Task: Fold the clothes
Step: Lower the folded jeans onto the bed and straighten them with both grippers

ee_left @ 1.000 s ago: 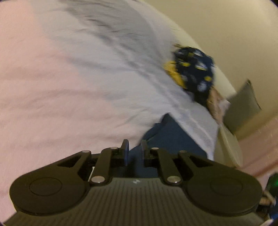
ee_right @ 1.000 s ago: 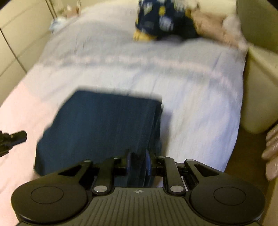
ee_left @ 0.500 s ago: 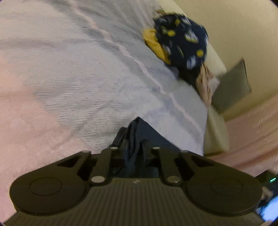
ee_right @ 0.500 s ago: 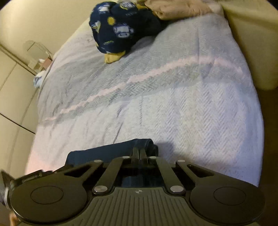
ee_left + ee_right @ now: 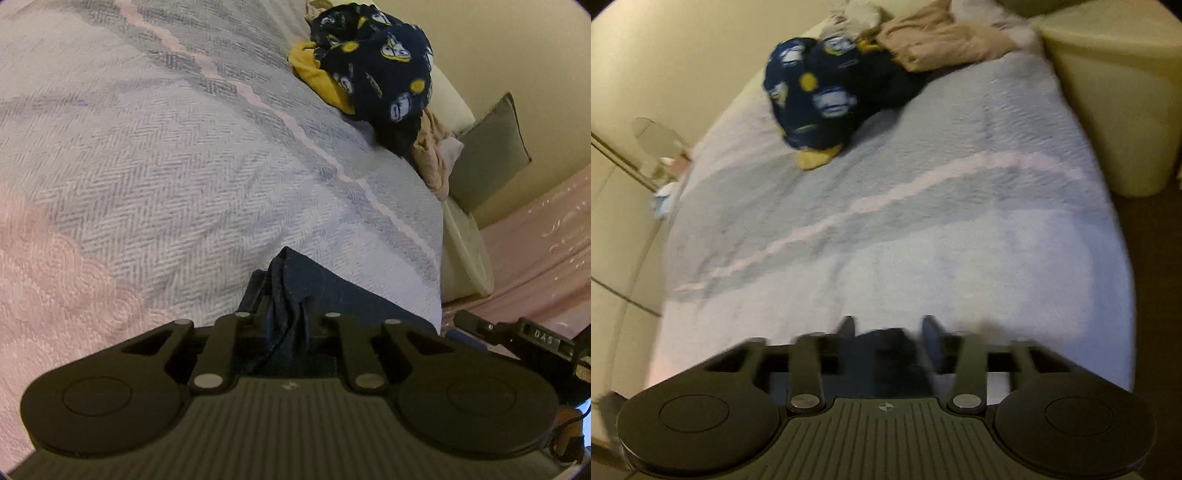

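On the bed (image 5: 155, 155), near edge: dark navy garment (image 5: 332, 288), denim-like weave with a visible stitched seam, bunched into vertical folds where it meets the left gripper (image 5: 284, 314). Left jaws are closed down to a narrow gap with the bunched fabric pinched between them; the rest of the garment trails right and lies on the bedspread toward the bed's corner.

Right gripper (image 5: 889, 328): fingers (image 5: 929, 332) stand clearly apart, well open. A dark bit of the same garment (image 5: 892, 354) sits low between them, but neither finger presses on it as far as this blurred frame shows. Part of the right gripper's body also pokes into the left wrist view at the lower right edge.

Bedspread is pale grey-lavender herringbone with a wavy pink stripe (image 5: 923, 181) running across it and a pink scalloped section (image 5: 48, 280) at the near left.

Far end of the bed: loose pile of unfolded clothes. Navy print piece with white and yellow motifs (image 5: 820, 99) on top of something yellow (image 5: 816, 158), touching a beige crumpled garment (image 5: 942, 44) beside it.

Containers: cream bin (image 5: 1108, 122) stands on the floor just beside the bed's right edge. Its inside can't be made out from either view. Grey cushion (image 5: 487, 162) leans against the wall behind it.
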Available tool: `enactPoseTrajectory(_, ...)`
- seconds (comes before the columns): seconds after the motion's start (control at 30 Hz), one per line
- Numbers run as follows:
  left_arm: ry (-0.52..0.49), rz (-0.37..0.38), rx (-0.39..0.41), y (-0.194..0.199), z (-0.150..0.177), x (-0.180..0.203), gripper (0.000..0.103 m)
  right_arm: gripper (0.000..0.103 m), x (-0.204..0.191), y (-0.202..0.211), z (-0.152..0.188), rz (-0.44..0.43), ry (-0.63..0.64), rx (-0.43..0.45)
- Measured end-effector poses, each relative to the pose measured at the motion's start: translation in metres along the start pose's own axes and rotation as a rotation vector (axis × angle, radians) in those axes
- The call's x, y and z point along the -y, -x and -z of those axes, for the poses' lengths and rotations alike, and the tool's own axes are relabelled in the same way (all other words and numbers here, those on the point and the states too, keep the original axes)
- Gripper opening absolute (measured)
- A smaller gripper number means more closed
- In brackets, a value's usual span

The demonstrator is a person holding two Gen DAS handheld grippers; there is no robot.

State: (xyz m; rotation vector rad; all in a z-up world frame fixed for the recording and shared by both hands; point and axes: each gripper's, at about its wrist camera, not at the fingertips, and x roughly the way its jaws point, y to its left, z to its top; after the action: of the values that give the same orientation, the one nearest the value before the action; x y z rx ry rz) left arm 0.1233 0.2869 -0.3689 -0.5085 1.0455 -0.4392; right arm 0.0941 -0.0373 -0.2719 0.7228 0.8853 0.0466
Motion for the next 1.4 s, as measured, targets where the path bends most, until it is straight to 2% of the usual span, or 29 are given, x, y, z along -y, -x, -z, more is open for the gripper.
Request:
enactPoseTrajectory(0.1, 0.007, 0.000, 0.008, 0.002, 0.002, 0.000, 0.012, 0.045, -0.001, -0.018, -0.001, -0.023, 0.000, -0.064)
enactPoseTrajectory(0.13, 0.015, 0.003, 0.010, 0.002, 0.002, -0.001, 0.012, 0.038, 0.002, -0.024, 0.002, 0.000, -0.011, -0.090)
enactPoseTrajectory(0.17, 0.026, 0.007, 0.011, 0.002, 0.002, -0.003, 0.012, 0.035, 0.005, -0.030, 0.005, 0.020, -0.024, -0.115)
enactPoseTrajectory(0.2, 0.040, 0.011, 0.011, 0.002, 0.002, -0.005, 0.013, 0.034, 0.010, -0.033, 0.008, 0.004, -0.056, -0.123)
enactPoseTrajectory(0.27, 0.050, 0.015, 0.012, 0.003, 0.002, -0.007, 0.012, 0.010, 0.016, -0.030, 0.011, -0.040, -0.074, -0.115)
enactPoseTrajectory(0.3, 0.042, 0.020, 0.014, 0.003, 0.002, -0.006, 0.011, 0.009, 0.016, -0.026, 0.011, -0.064, -0.062, -0.101)
enactPoseTrajectory(0.37, 0.008, 0.043, 0.022, 0.004, 0.002, 0.001, 0.011, 0.005, 0.006, -0.012, 0.011, -0.052, 0.017, -0.067)
enactPoseTrajectory(0.43, -0.030, 0.074, 0.035, 0.002, 0.003, 0.009, 0.011, 0.004, 0.000, 0.002, 0.014, 0.001, 0.066, -0.029)
enactPoseTrajectory(0.47, -0.055, 0.071, 0.036, -0.003, 0.005, 0.013, 0.012, 0.004, 0.003, -0.005, 0.019, 0.037, 0.066, -0.038)
enactPoseTrajectory(0.57, -0.129, -0.020, 0.027, -0.021, 0.013, 0.022, 0.013, 0.005, 0.013, -0.025, 0.032, 0.140, 0.064, -0.066)
enactPoseTrajectory(0.63, -0.112, -0.036, 0.049, -0.017, 0.013, 0.020, 0.013, 0.008, 0.010, -0.036, 0.028, 0.142, 0.082, -0.093)
enactPoseTrajectory(0.77, -0.121, -0.064, 0.110, 0.006, 0.012, 0.024, 0.011, 0.010, 0.008, -0.019, 0.015, 0.050, 0.098, -0.092)
enactPoseTrajectory(0.83, -0.111, -0.077, 0.124, 0.014, 0.010, 0.026, 0.011, 0.010, 0.005, -0.020, 0.018, 0.051, 0.120, -0.094)
enactPoseTrajectory(0.9, -0.102, -0.108, 0.106, 0.014, 0.004, 0.030, 0.013, 0.011, 0.004, -0.025, 0.019, 0.062, 0.137, -0.101)
enactPoseTrajectory(0.93, -0.104, -0.118, 0.104, 0.015, 0.002, 0.033, 0.010, 0.011, 0.004, -0.029, 0.020, 0.071, 0.143, -0.104)
enactPoseTrajectory(1.07, -0.210, -0.072, 0.151, 0.026, -0.005, 0.065, 0.010, 0.012, -0.003, -0.007, 0.016, 0.092, 0.163, -0.018)
enactPoseTrajectory(1.17, -0.303, -0.075, 0.123, 0.013, -0.007, 0.080, 0.009, 0.012, -0.013, 0.007, 0.017, 0.119, 0.217, 0.062)
enactPoseTrajectory(1.2, -0.322, -0.103, 0.106, 0.004, -0.006, 0.079, 0.008, 0.012, -0.019, 0.008, 0.020, 0.133, 0.258, 0.091)
enactPoseTrajectory(1.23, -0.324, -0.125, 0.087, -0.007, -0.005, 0.073, 0.004, 0.012, -0.020, -0.006, 0.024, 0.149, 0.295, 0.048)
enactPoseTrajectory(1.33, -0.294, -0.154, 0.055, -0.034, 0.003, 0.042, 0.003, 0.012, -0.025, -0.046, 0.036, 0.193, 0.405, -0.076)
enactPoseTrajectory(1.4, -0.255, -0.134, 0.065, -0.042, 0.006, 0.024, 0.003, 0.012, -0.024, -0.059, 0.042, 0.200, 0.445, -0.064)
